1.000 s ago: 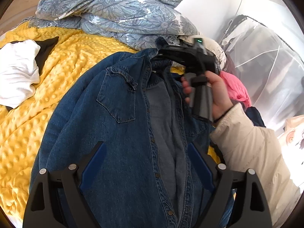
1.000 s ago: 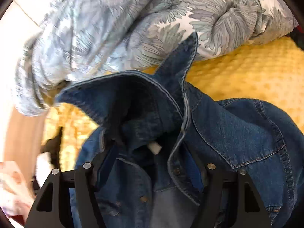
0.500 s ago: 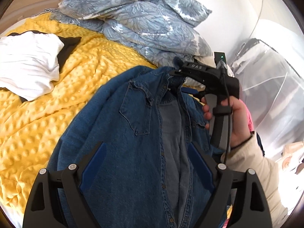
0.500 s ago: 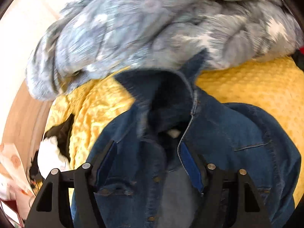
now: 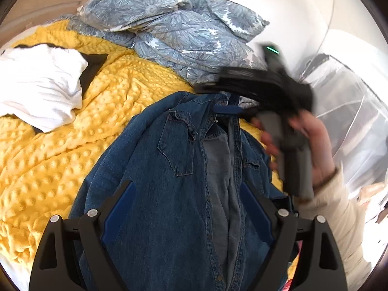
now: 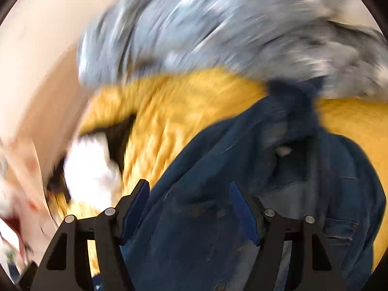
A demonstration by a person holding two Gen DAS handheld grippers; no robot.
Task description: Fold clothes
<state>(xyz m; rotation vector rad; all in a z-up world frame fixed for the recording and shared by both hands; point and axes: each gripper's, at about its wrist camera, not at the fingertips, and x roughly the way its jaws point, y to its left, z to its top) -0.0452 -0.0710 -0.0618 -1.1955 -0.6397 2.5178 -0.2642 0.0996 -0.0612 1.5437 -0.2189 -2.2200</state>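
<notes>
A dark blue denim shirt (image 5: 150, 169) lies open-fronted, collar at the far end, on a yellow bobbled blanket (image 5: 48, 157). My left gripper (image 5: 186, 208) hovers open over the shirt's lower front, nothing between its pads. My right gripper (image 5: 211, 98), blurred by motion and held by a hand (image 5: 312, 140), hangs just above the collar. In the right wrist view, also blurred, the right gripper (image 6: 189, 194) stands open over the shirt (image 6: 218, 242), with the collar well ahead of its fingertips.
A crumpled blue-grey floral duvet (image 5: 181, 29) is heaped behind the shirt. A white garment (image 5: 38, 82) on a black one (image 5: 93, 65) lies at the left of the blanket. Clear plastic sheeting (image 5: 351, 111) hangs at the right, beyond a cream sleeve (image 5: 339, 218).
My right gripper has lifted back from the collar and rolled; the collar now sits farther ahead of it. The left gripper has drawn back a little, showing more blanket. Both stay open.
</notes>
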